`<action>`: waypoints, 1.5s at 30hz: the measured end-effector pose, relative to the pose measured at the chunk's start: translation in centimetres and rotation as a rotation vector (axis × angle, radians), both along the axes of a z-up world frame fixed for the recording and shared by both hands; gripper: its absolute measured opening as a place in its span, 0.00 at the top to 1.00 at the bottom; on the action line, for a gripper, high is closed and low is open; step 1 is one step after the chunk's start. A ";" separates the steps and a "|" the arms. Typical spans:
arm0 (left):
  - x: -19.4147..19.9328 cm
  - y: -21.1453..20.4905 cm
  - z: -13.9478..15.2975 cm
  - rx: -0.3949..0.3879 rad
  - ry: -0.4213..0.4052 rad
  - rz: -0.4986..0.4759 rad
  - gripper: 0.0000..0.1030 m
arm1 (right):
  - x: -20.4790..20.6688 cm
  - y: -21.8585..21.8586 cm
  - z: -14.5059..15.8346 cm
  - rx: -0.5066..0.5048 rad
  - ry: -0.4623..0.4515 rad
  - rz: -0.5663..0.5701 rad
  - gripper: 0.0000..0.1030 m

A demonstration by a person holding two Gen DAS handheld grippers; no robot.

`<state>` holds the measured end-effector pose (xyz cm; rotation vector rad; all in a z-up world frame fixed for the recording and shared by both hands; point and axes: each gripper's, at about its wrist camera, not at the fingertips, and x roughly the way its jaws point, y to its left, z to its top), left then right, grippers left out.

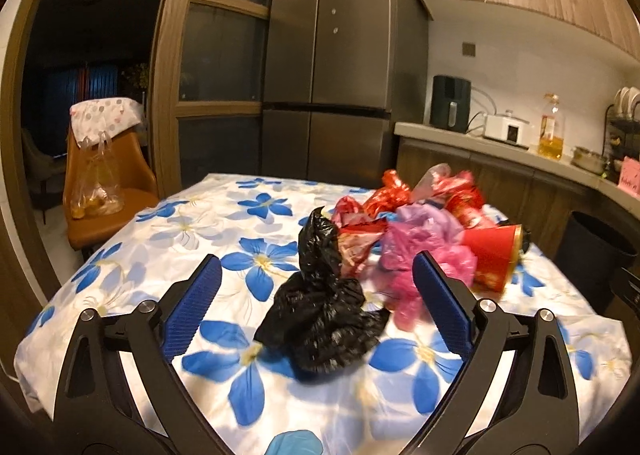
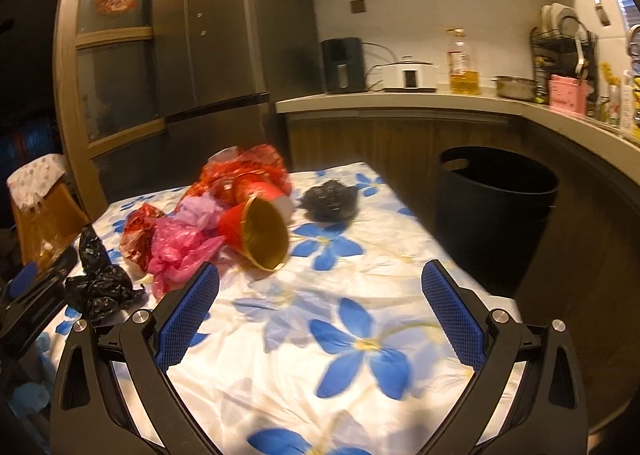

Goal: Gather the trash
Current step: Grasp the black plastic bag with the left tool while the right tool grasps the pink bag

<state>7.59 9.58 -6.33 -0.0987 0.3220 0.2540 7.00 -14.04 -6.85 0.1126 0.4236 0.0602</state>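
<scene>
A crumpled black bag (image 1: 324, 303) is seen on the flowered counter (image 1: 160, 255), between the spread jaws of the left gripper (image 1: 316, 295), untouched. At its 1 o'clock, pink bags (image 1: 416, 255), red wrappers (image 1: 392, 195) and a tipped red cup (image 2: 256, 233) are piled. The right gripper (image 2: 320, 303) is released over bare cloth. A black bin (image 2: 496, 215) stands at 2 o'clock.
</scene>
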 end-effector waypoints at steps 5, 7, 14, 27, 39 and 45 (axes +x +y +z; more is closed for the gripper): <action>3.9 0.9 -2.2 -0.018 0.147 -0.013 0.39 | 2.1 2.2 -1.1 0.020 -0.005 0.076 0.07; 4.6 1.5 -3.0 -0.057 0.184 -0.027 0.52 | 3.0 3.0 -1.6 0.032 0.006 0.107 0.09; 4.5 2.9 -3.8 -0.165 0.200 -0.080 0.82 | 5.8 6.6 -2.4 0.054 0.027 0.200 0.12; -0.2 4.0 -1.2 -0.198 0.100 -0.058 0.95 | 10.9 11.8 -4.3 0.057 0.098 0.250 0.23; -0.5 3.0 -0.9 -0.186 0.111 -0.071 0.95 | 11.0 12.9 -5.2 0.034 0.128 0.328 0.73; -1.4 2.5 0.1 -0.167 0.092 -0.070 0.95 | 8.4 11.3 -4.1 0.057 0.106 0.381 0.77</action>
